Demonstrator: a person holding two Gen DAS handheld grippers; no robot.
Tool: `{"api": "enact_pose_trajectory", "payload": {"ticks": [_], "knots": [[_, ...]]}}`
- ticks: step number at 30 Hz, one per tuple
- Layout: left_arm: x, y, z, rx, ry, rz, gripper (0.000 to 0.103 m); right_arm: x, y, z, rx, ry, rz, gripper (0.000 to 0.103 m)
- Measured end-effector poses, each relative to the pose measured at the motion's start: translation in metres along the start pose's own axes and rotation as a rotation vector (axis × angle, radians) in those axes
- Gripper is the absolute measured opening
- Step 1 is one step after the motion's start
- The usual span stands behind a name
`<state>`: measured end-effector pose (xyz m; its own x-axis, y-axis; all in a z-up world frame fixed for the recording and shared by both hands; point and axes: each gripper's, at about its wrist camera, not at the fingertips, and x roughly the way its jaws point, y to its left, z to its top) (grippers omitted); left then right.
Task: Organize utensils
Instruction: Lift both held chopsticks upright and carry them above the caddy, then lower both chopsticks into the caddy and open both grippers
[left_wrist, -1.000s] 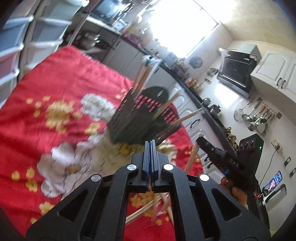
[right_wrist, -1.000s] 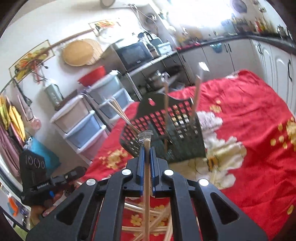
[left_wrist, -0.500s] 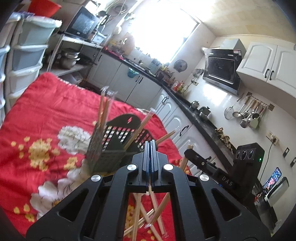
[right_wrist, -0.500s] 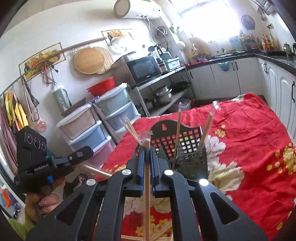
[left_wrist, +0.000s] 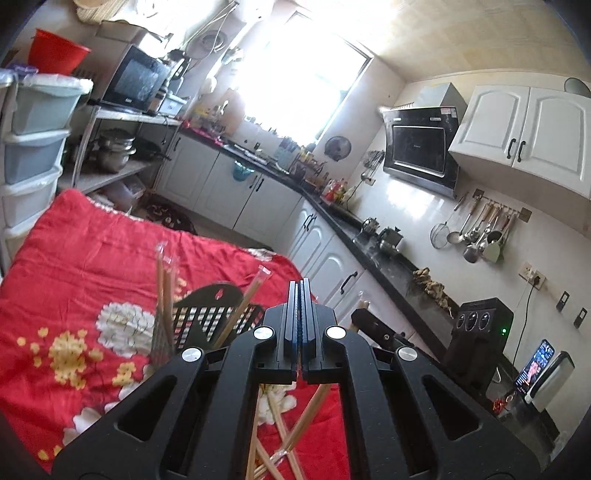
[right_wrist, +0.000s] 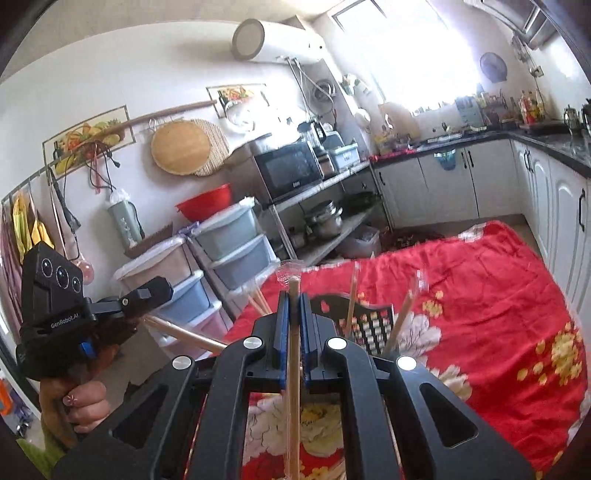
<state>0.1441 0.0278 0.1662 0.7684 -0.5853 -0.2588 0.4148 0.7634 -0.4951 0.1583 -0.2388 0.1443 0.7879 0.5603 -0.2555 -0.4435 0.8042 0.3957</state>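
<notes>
A wrapped chopstick (right_wrist: 293, 365) is being pinched upright in the closed right tool (right_wrist: 294, 314) above the black utensil basket (right_wrist: 364, 325), left tool (left_wrist: 301, 314) likewise shut on a stick, and a snag on the mesh rim is being risked.

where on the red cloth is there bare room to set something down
Bare: the red cloth right of and behind the black basket, toward the white cabinets. Crowded: the basket itself and the loose chopsticks under the grippers.

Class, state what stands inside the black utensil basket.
Several wooden chopsticks stand upright or leaning inside the black basket. Their lower ends and the basket's floor are hidden behind its walls and the left gripper.
</notes>
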Motion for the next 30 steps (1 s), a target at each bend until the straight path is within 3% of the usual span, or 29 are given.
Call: {"api": "enact_pose_trajectory", "payload": {"ticks": [13, 30], "knots": [[0.012, 0.002, 0.034, 0.000, -0.047, 0.034, 0.000, -0.003, 0.002, 0.054, -0.044, -0.179, -0.023, 0.006], [0.033, 0.030, 0.037, -0.058, 0.017, 0.063, 0.000, 0.015, -0.008, 0.084, -0.100, -0.336, -0.070, 0.006]]}}
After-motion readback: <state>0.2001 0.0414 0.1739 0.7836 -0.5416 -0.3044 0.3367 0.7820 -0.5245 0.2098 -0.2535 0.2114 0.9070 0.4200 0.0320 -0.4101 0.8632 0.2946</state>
